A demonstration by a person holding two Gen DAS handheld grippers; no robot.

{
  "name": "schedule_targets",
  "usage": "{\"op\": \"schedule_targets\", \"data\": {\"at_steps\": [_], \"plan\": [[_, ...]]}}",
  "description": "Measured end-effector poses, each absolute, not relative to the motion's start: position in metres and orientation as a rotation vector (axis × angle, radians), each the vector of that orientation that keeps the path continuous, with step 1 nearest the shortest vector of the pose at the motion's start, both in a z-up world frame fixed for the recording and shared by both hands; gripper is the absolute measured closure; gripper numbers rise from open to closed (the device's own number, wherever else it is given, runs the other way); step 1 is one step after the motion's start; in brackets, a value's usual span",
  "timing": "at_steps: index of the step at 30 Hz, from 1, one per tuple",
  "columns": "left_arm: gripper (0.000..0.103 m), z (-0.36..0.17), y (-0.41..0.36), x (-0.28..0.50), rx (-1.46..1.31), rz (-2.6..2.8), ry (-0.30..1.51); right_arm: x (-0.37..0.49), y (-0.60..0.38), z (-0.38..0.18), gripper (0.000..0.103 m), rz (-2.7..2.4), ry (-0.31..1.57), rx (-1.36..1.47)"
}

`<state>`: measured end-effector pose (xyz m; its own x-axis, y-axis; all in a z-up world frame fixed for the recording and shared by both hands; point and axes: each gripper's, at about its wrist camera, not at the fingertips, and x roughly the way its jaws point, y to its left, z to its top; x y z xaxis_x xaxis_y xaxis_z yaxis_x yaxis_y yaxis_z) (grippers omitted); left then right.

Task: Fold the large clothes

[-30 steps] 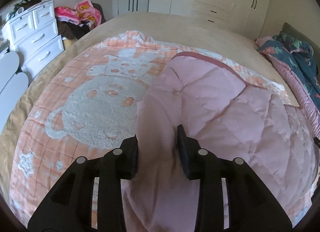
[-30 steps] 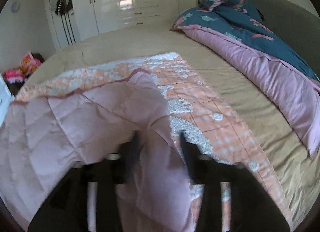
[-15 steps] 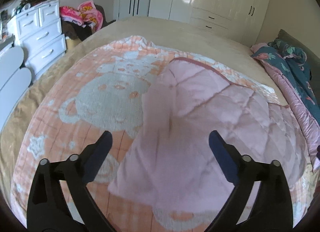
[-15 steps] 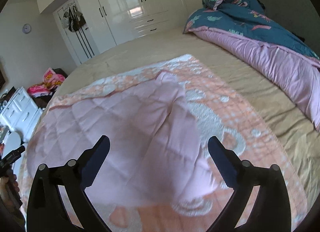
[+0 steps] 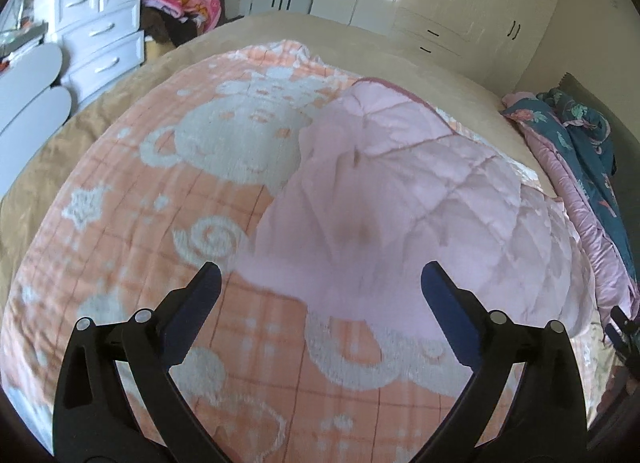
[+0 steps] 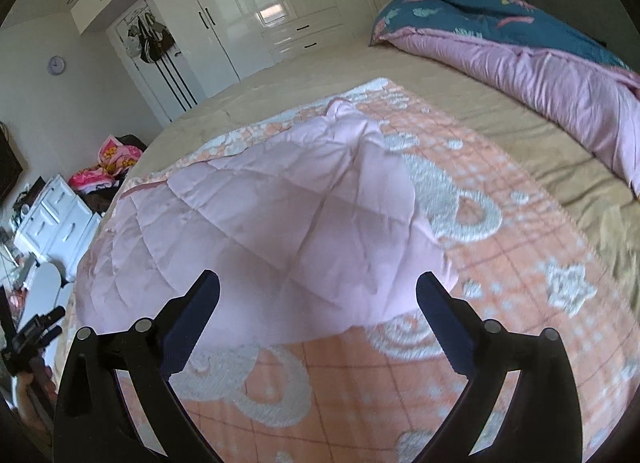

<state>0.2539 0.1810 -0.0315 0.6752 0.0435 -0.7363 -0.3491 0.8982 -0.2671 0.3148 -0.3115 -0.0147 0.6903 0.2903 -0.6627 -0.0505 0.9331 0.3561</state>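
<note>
Both grippers, left gripper (image 5: 320, 287) and right gripper (image 6: 318, 287), released and empty; next, regrab pink quilted garment (image 5: 400, 191) hem near 6 o'clock, keep edges even.

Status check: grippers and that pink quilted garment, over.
Left gripper open, empty. Right gripper open, empty. Pink quilted garment lies folded on the orange blanket. Nothing in the way.

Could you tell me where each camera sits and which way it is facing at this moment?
Left wrist: on the left gripper, angled down over the pink quilted garment; open fingers show.
Right wrist: on the right gripper, angled down at the garment; open fingers show, plus the other gripper at the left edge.
Shared: garment, orange bear blanket, white wardrobe.
</note>
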Motion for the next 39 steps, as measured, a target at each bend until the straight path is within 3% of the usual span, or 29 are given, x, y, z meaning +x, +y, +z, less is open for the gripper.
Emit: {"op": "schedule_targets", "data": {"at_steps": [16,39], "plan": [[0.009,-0.064,0.183,0.245,-0.63,0.187,0.86,0.311,-0.337,-0.062,0.005,0.106,0.87,0.572],[0.008,-0.115,0.188,0.31,-0.975,0.196,0.871,0.372,-0.328,-0.112,0.004,0.13,0.915,0.774]]}}
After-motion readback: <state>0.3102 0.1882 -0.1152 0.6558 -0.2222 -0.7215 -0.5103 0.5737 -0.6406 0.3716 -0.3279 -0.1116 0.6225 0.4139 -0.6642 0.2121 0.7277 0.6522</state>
